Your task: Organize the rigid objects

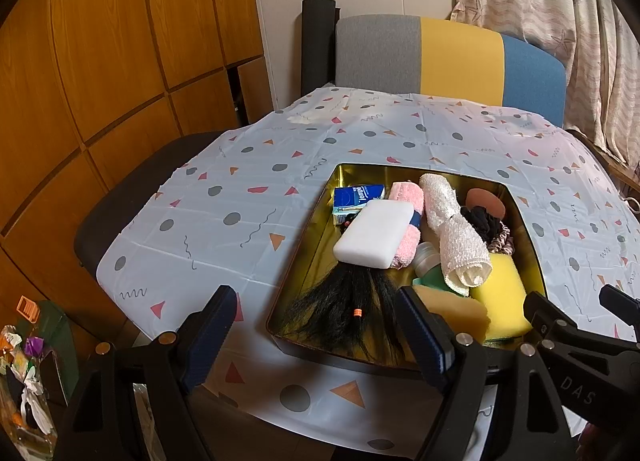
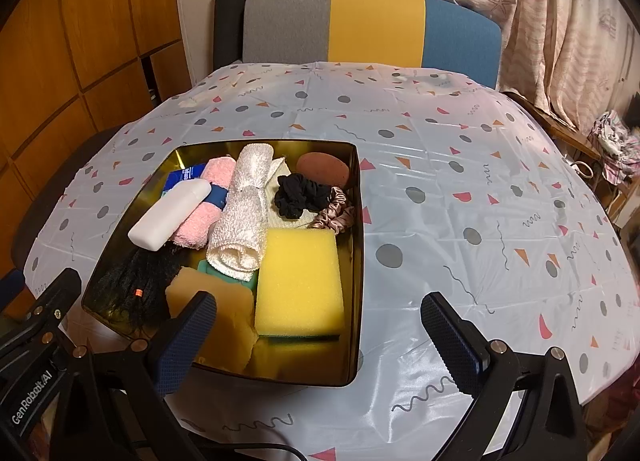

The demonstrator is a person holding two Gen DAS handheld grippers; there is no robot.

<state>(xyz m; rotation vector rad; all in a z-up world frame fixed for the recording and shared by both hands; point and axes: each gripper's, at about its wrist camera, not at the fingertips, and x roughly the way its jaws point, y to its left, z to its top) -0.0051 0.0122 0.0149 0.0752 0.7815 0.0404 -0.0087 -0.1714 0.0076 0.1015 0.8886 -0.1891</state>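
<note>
Tabletop (image 2: 460, 189): white cloth with grey dots and pink and orange triangles.
Room: striped chair (image 2: 372, 27) beyond the tray, wooden cabinets (image 1: 100, 61) to its left, curtain (image 2: 520, 1) to its right.
Tray (image 2: 358, 261): gold, near the tabletop's front edge, long axis running away from the cameras.
White bar (image 1: 374, 233): in the tray's left half, long axis along the tray's.
Yellow sponge (image 2: 300, 281): in the tray's near right corner.
Left tool (image 1: 320, 335): wide, empty, above the tray's near-left corner.
Right tool (image 2: 320, 337): wide, empty, above the tray's near-right corner.

Tricolour chair back (image 2: 372, 25) behind the patterned surface (image 2: 460, 165), wooden cabinets (image 1: 120, 61) left, pale curtain (image 2: 540, 21) right
</note>
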